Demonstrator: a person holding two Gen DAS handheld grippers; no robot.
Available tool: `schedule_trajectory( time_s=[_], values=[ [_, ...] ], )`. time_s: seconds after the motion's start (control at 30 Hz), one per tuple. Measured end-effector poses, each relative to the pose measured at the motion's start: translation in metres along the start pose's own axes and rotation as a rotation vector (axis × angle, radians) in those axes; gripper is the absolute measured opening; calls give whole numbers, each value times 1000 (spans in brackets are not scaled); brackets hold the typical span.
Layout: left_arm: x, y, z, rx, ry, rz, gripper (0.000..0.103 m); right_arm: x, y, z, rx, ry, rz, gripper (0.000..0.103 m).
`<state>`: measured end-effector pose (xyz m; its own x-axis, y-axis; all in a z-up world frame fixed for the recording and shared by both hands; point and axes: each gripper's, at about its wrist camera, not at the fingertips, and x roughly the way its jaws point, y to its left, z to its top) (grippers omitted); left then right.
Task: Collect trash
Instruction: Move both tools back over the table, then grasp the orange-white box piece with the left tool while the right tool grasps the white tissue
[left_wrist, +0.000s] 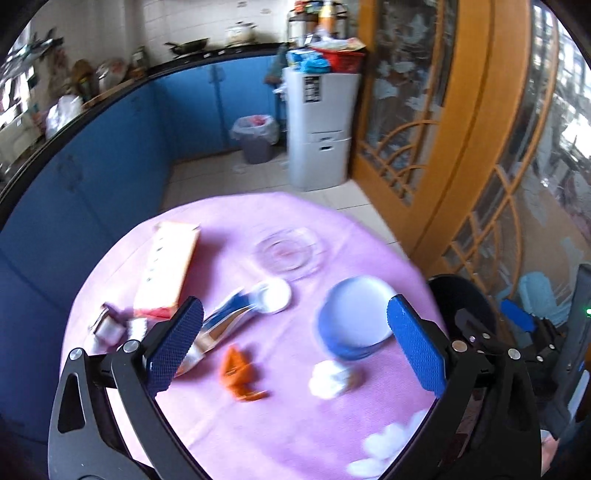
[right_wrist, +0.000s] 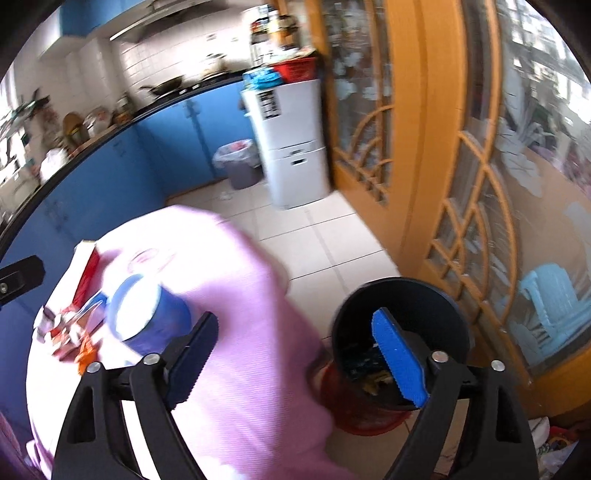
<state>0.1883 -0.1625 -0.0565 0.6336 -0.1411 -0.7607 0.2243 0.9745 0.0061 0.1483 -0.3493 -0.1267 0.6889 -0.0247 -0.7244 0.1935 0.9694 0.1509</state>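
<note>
My left gripper is open and empty above a round table with a pink cloth. Under it lie an orange scrap, a crumpled white tissue, a silver-blue foil wrapper and small purple-white wrappers. An orange-white carton lies at the left. My right gripper is open and empty, over the table's right edge and a black trash bin on the floor; the bin also shows in the left wrist view.
A blue cup and a clear glass dish stand on the table. Blue cabinets, a lined grey bin and a white drawer unit stand behind. A wooden glass door is at the right.
</note>
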Motion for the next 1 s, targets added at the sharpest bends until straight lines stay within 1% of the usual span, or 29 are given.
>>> schedule_trajectory(
  time_s=[0.13, 0.2, 0.33, 0.47, 0.63, 0.73, 0.77, 0.8, 0.83, 0.87, 0.9, 1.0],
  values=[
    [4, 41, -16, -68, 40, 36, 98, 4, 34, -10, -51, 40, 55, 86],
    [4, 56, -23, -88, 52, 54, 98, 8, 56, -17, -75, 74, 101, 86],
    [3, 85, -34, -131, 71, 77, 98, 15, 90, -30, -124, 118, 138, 86],
    [3, 108, -43, -170, 82, 84, 98, 27, 117, -42, -161, 148, 125, 86],
    [5, 130, -54, -195, 80, 98, 98, 37, 129, -46, -151, 165, 83, 86],
    [11, 140, -60, -204, 97, 92, 98, 39, 132, -47, -157, 165, 54, 85],
    [14, 142, -62, -206, 105, 89, 98, 39, 135, -47, -161, 166, 51, 81],
    [19, 144, -64, -208, 117, 87, 98, 40, 136, -47, -167, 169, 46, 69],
    [22, 146, -66, -209, 125, 83, 98, 41, 138, -48, -173, 174, 39, 60],
    [26, 147, -67, -210, 134, 75, 98, 43, 139, -48, -183, 190, 40, 45],
    [30, 148, -69, -211, 144, 67, 98, 43, 141, -50, -188, 198, 48, 40],
    [44, 148, -69, -207, 162, 64, 98, 40, 147, -52, -215, 184, 31, 36]
  ],
)
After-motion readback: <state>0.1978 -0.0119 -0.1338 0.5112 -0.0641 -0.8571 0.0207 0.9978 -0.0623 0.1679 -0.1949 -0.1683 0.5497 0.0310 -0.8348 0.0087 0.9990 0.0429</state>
